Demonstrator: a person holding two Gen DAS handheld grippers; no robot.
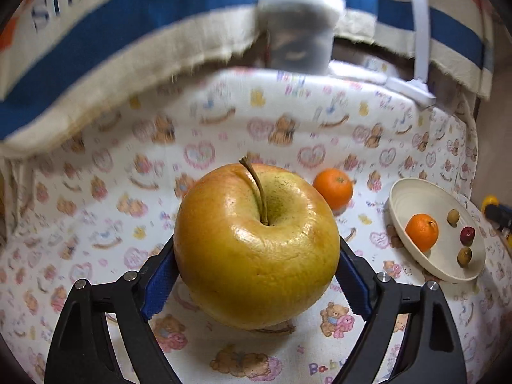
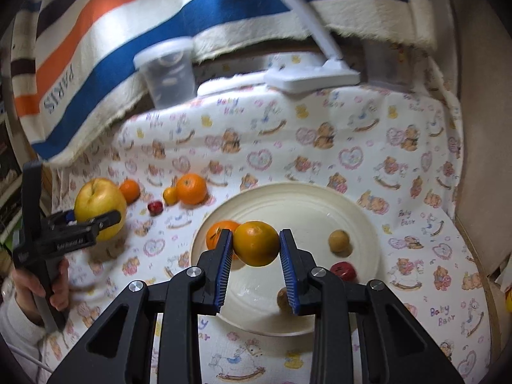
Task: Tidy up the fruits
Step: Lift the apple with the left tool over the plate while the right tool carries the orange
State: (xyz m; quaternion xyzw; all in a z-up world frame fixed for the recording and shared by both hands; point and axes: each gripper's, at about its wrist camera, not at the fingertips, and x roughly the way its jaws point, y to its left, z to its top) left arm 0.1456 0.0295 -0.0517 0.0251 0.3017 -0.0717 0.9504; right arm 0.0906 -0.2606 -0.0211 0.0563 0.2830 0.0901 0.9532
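Right gripper (image 2: 256, 248) holds a small orange (image 2: 256, 243) over the bowl (image 2: 320, 198), due for release; left gripper (image 1: 256, 275) fingers clasp the apple (image 1: 256, 246).

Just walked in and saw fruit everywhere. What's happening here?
A person is sorting fruit with two handheld grippers. The left gripper grips a big yellow apple; the right gripper holds a small orange above the cream plate, which already has an orange and small fruits. More fruit lies on the cloth.
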